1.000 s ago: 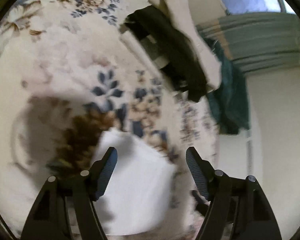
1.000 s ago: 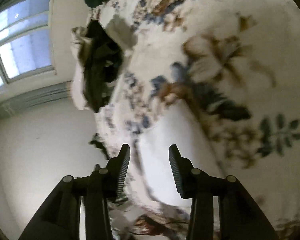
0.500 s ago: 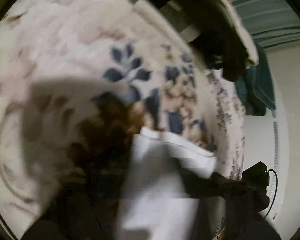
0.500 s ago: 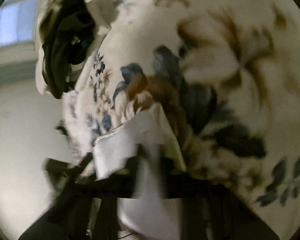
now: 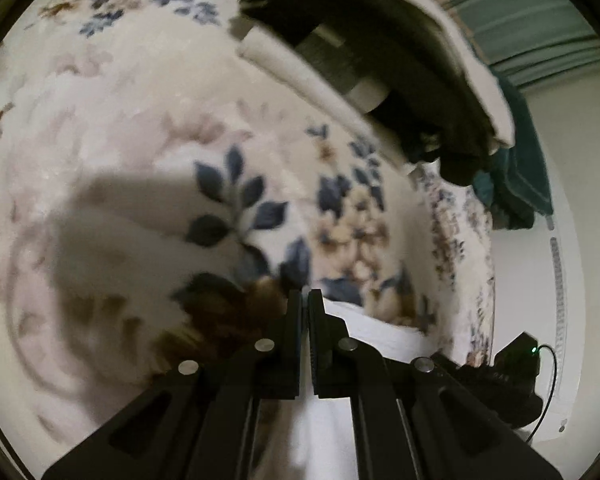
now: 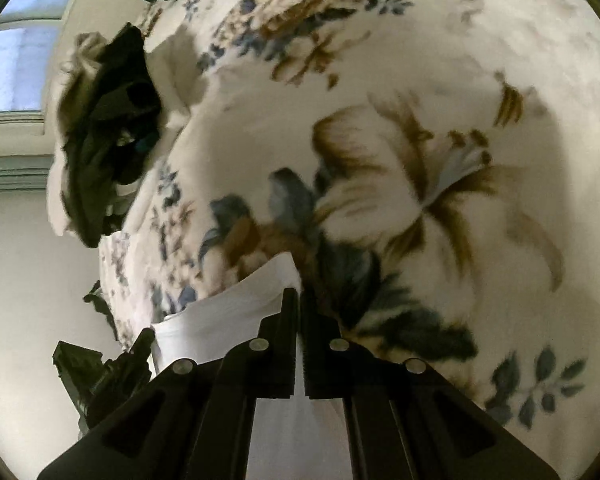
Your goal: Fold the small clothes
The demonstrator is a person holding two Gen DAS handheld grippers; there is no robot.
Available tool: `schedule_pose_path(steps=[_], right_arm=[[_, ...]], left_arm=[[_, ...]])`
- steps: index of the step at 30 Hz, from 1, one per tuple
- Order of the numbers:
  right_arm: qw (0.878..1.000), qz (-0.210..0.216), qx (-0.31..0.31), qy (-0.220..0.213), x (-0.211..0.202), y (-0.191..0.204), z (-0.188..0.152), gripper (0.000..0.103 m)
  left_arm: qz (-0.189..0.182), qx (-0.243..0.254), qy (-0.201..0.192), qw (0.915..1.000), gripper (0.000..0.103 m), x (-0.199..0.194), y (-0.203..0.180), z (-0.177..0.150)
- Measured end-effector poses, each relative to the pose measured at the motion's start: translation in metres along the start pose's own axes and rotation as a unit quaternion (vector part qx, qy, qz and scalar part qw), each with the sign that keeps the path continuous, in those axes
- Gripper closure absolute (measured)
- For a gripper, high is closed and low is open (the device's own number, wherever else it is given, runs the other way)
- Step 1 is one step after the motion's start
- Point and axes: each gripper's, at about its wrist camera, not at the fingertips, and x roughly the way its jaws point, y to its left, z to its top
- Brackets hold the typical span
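Observation:
A small white garment (image 5: 380, 334) lies on a floral blanket (image 5: 140, 128). My left gripper (image 5: 304, 300) is shut on its edge; white cloth runs down between and below the fingers. My right gripper (image 6: 299, 298) is shut on another edge of the same white garment (image 6: 228, 316), which stretches left from the jaws toward the other gripper (image 6: 100, 372). The right gripper also shows at the lower right of the left wrist view (image 5: 512, 376). The cloth is held taut between the two grippers, just above the blanket (image 6: 420, 100).
A pile of black and cream clothes (image 5: 380, 60) lies at the blanket's far edge, also in the right wrist view (image 6: 104, 136). A dark green cloth (image 5: 516, 184) hangs beyond it. A white wall (image 6: 24, 280) and a window (image 6: 16, 68) lie past the edge.
Both grippers were open over the flat white garment. They have dropped onto it, shut on its edges and lifted it off the blanket.

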Motion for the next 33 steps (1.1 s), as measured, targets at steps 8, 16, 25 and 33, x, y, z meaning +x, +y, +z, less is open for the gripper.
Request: schedule_pose_path(steps=[8,16,25,33], right_arm=[[0.997,0.019,0.032,0.067,0.000,-0.026,-0.001,0.045],[0.965,0.171,0.075,0.183,0.038,-0.071,-0.044,0.034],[0.961,0.186,0.047,0.201,0.060,-0.040,-0.063,0.083],[0.972,0.157,-0.003,0.173,0.015,0.007,-0.069,0.090]], left_arm=[[-0.079,-0.078,0.029,0.9934,0.039,-0.024,0.046,-0.021],[-0.174,-0.095,0.131,0.9714,0.039,0.013,0.042,-0.063],[-0.150,-0.033,0.151,0.9766,0.079,0.031,-0.007,-0.071],[-0.127,0.007,0.146,0.9810,0.088,-0.013,-0.047,-0.059]])
